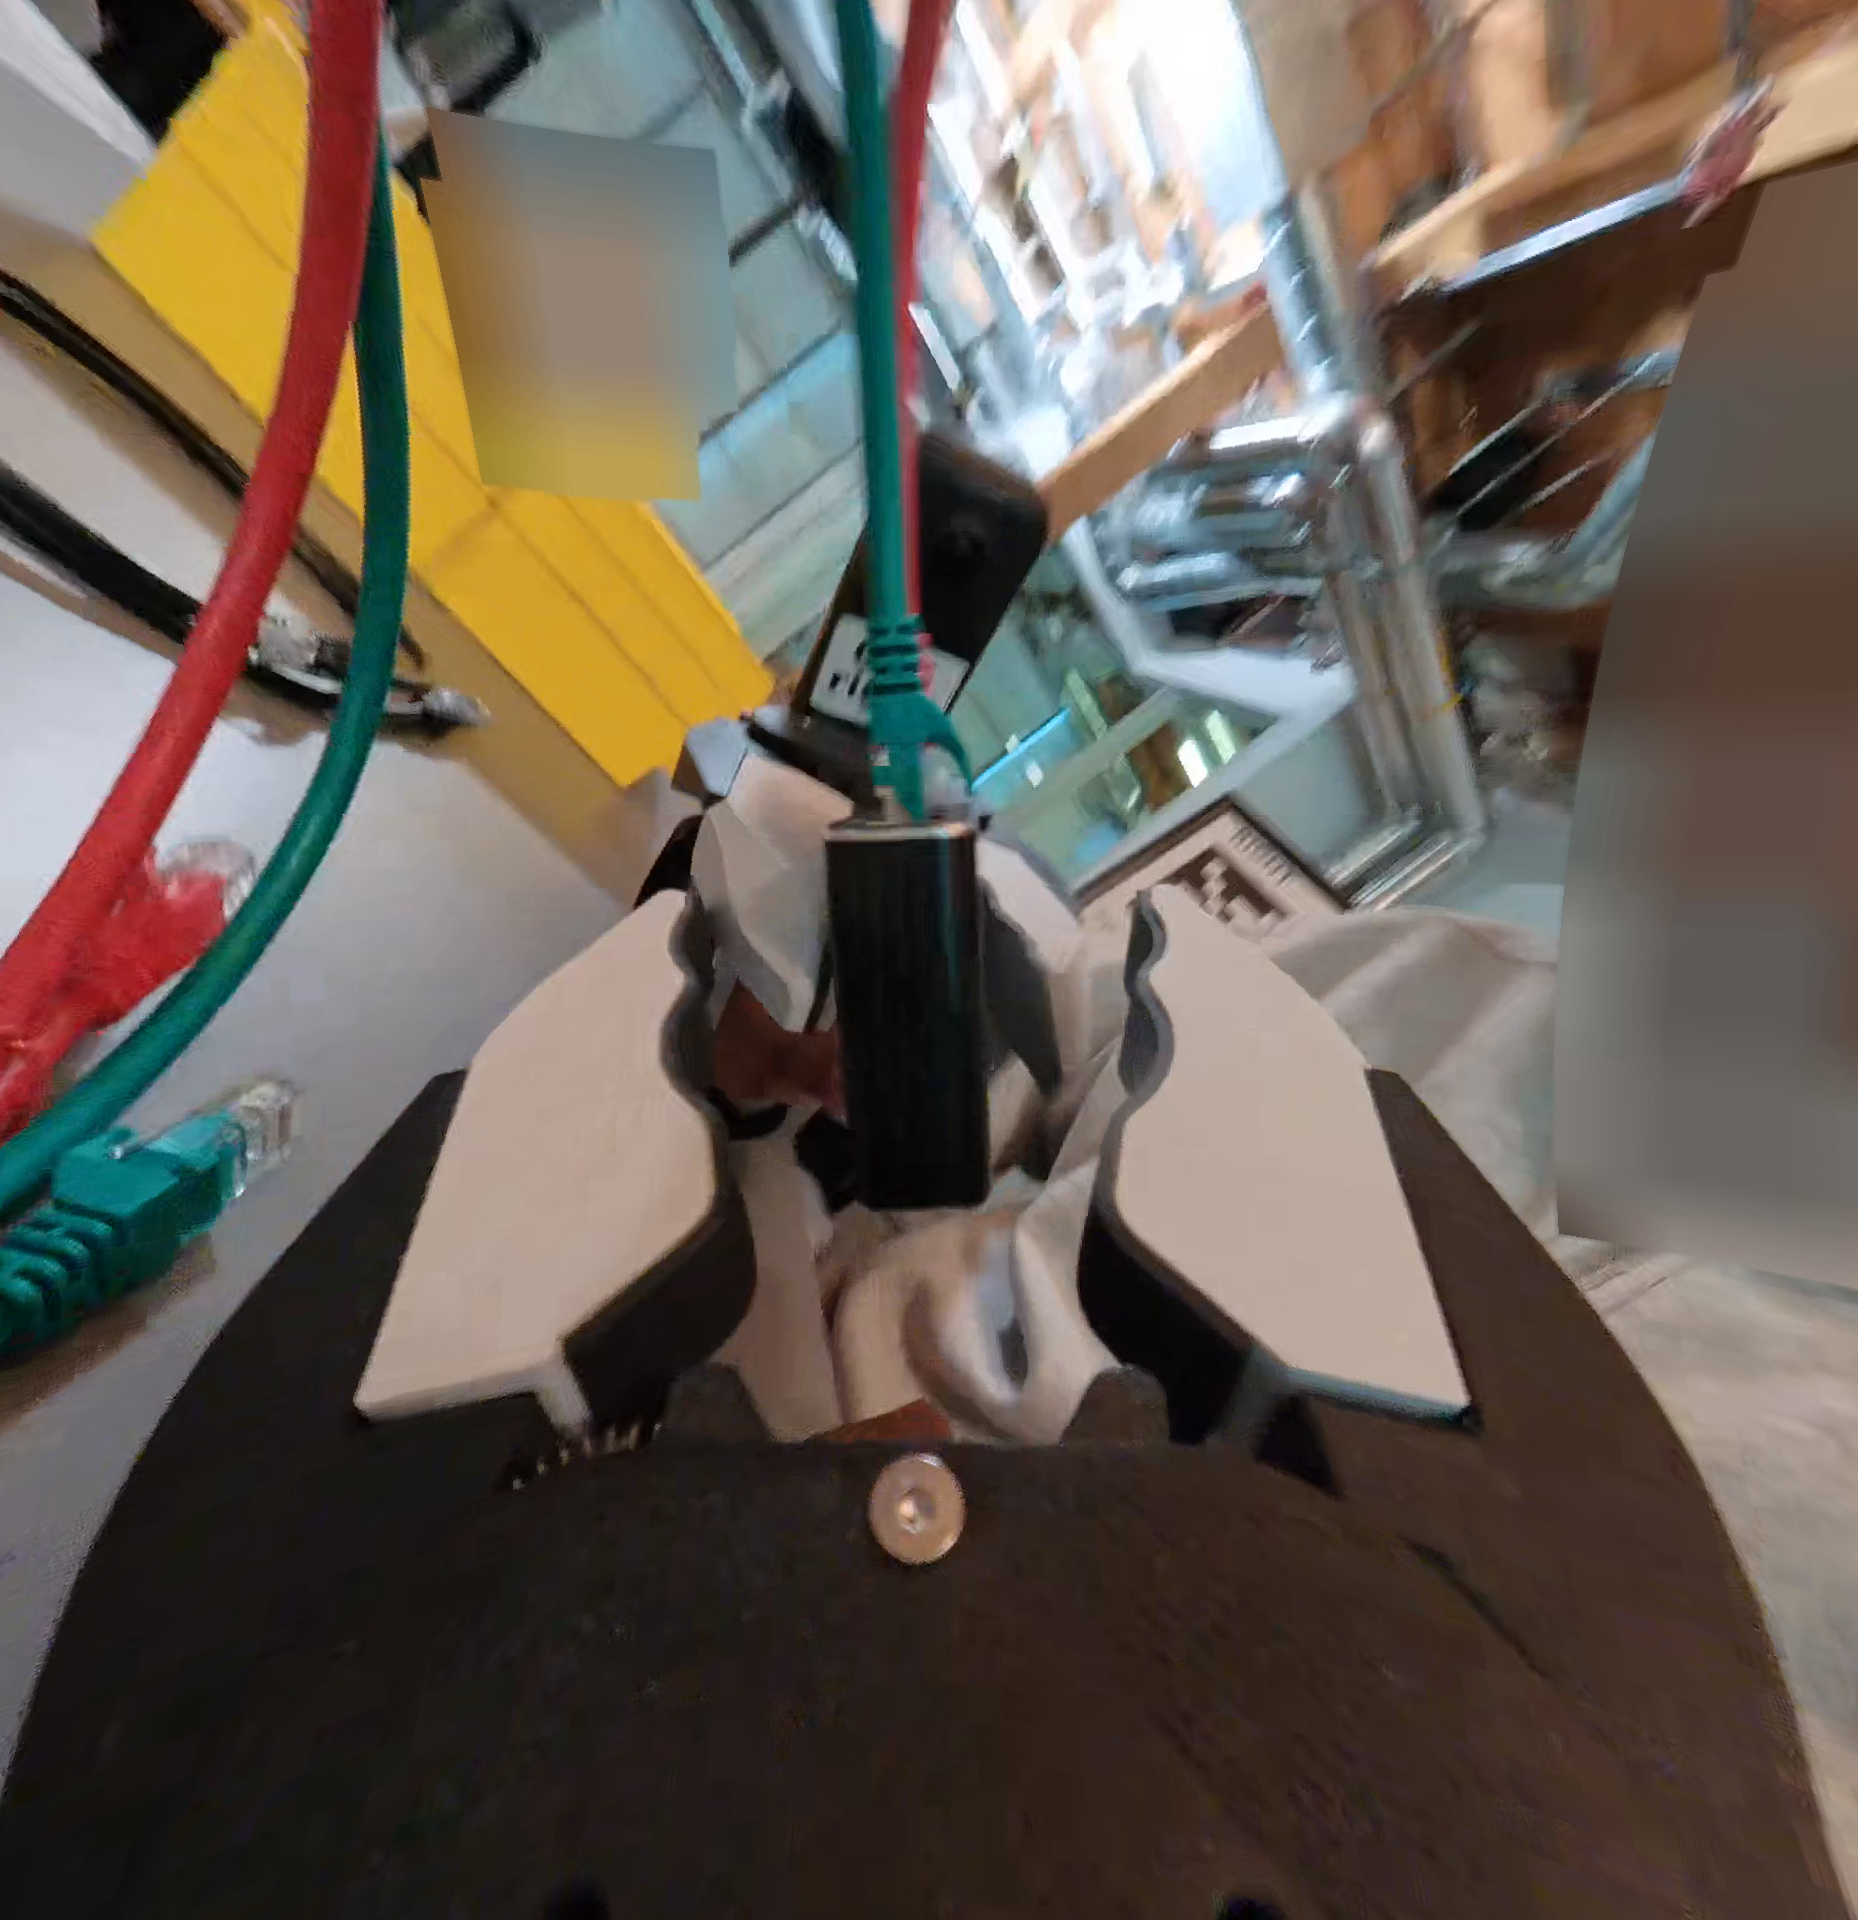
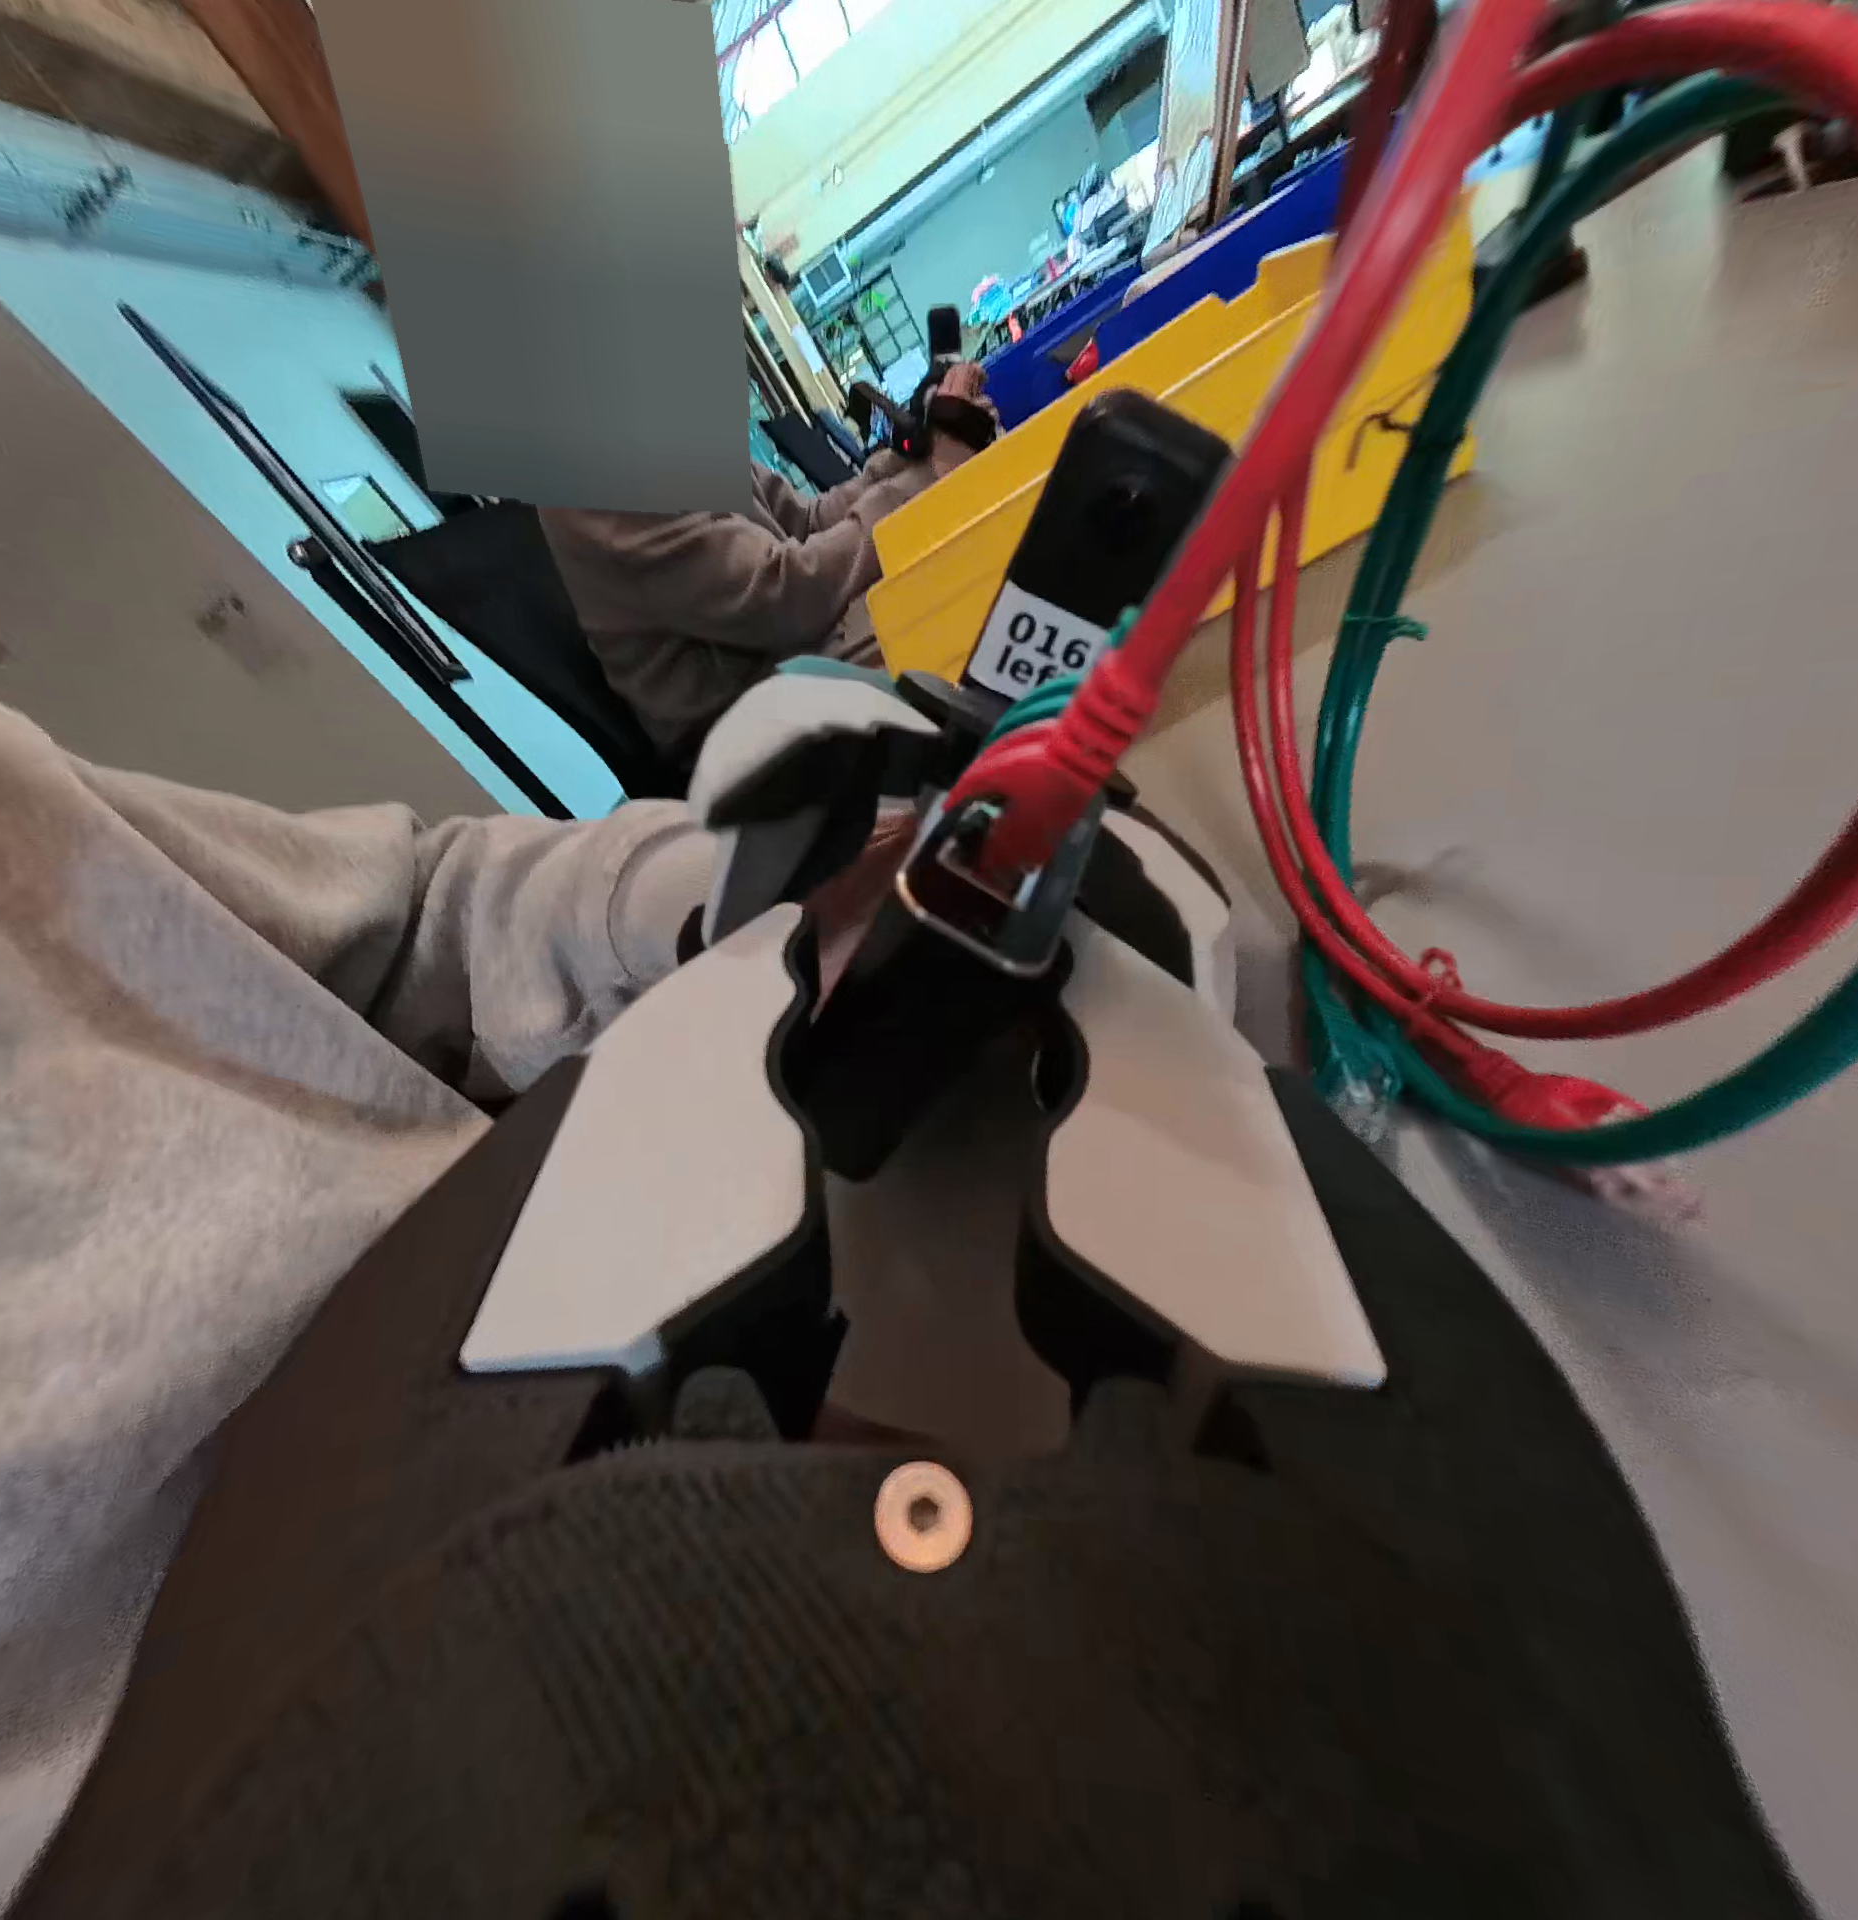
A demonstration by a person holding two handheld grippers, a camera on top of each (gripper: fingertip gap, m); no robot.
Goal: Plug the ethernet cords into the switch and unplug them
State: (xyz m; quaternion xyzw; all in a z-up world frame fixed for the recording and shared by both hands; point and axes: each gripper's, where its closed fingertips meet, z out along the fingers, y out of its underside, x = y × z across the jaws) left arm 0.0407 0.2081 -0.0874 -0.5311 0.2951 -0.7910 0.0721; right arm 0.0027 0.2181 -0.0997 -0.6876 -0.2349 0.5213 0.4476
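Pale grey tabletop (image 1: 405, 935) carries two yellow-sided bins' worth of clutter behind, one yellow bin (image 2: 1164, 488) nearest. From the left tool (image 1: 909, 925), spread open, the black switch (image 1: 909, 1018) shows end-on with only a green cord (image 1: 889, 665) entering it. The right tool (image 2: 930, 997), closed on the switch, shows a red cord (image 2: 1050, 758) plugged in instead. Two cords in all, their loose plugs lying on the tabletop.

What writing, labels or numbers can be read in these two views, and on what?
White sticker on the black camera, right wrist view: legible print, not transcribed.
White label on the dark camera, left wrist view: too blurred to read.
Nothing else readable.
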